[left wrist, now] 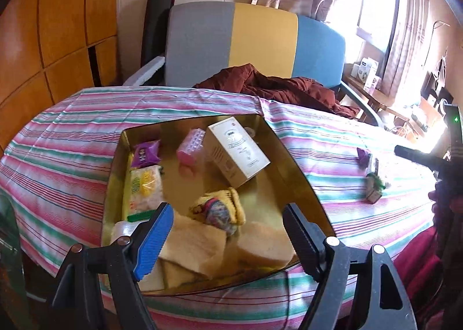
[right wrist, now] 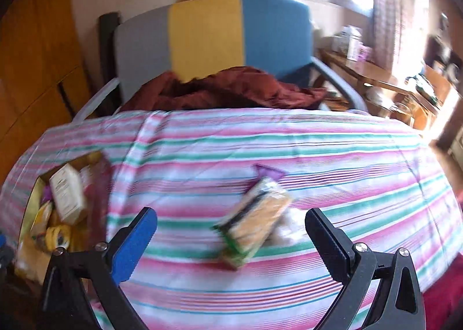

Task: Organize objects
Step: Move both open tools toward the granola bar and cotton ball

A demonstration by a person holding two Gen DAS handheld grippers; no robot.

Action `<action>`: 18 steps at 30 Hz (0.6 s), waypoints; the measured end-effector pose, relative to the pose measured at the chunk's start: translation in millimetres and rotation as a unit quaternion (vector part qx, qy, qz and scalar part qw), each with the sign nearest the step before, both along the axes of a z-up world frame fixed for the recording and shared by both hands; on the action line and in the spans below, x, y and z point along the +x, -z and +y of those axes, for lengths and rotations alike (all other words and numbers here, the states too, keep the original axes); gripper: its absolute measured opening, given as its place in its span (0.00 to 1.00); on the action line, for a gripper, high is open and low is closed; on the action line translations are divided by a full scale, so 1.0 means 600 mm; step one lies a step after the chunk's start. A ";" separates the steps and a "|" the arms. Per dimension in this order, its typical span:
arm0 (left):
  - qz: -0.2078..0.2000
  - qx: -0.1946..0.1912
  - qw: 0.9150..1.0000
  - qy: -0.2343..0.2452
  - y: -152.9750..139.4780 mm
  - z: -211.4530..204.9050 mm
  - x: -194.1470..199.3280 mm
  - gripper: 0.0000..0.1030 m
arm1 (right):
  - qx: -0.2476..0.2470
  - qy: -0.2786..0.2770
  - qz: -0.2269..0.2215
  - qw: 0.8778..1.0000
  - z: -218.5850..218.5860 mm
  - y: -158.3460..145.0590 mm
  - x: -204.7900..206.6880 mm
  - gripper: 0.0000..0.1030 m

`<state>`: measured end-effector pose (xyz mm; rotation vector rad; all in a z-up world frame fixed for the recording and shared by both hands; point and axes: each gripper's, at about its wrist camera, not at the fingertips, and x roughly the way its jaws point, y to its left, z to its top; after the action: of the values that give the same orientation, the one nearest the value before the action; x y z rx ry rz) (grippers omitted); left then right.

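The left claw (left wrist: pixel 225 231) hangs spread wide and empty over the near end of a shallow gold rectangular tray (left wrist: pixel 292 153), its blue pad and black pad apart. Under it lie pale tan sponge blocks (left wrist: pixel 196 243) and a yellow knitted bundle (left wrist: pixel 220 208). Farther in are a cream cardboard box (left wrist: pixel 237 150) lying tilted, a pink bubbled plastic piece (left wrist: pixel 192 144), a purple packet (left wrist: pixel 144 153) and a yellow-green snack bag (left wrist: pixel 143 185). The tray sits on a table under a pink, green and white striped cloth (left wrist: pixel 72 139).

The right claw (right wrist: pixel 231 231) is also spread wide and empty, above a blurred green and tan packet (right wrist: pixel 254 225) lying on open cloth, with a purple wrapper (right wrist: pixel 267 172) just beyond it. Only this view shows that packet closely; the tray appears at its left edge. Bare cloth stretches around the packet to the table's far edge, where a grey, yellow and blue chair back (right wrist: pixel 208 34) stands.
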<state>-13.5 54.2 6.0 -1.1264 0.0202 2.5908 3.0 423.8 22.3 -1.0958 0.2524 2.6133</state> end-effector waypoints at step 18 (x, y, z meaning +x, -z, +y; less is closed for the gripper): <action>-0.012 -0.022 0.985 0.172 -0.007 0.241 -0.006 0.79 | -0.176 0.217 0.019 0.960 0.239 0.076 0.061 1.00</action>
<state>-17.2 198.9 10.3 -1.0635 0.2468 2.2787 39.6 567.4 -23.3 -0.9568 0.8878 2.2423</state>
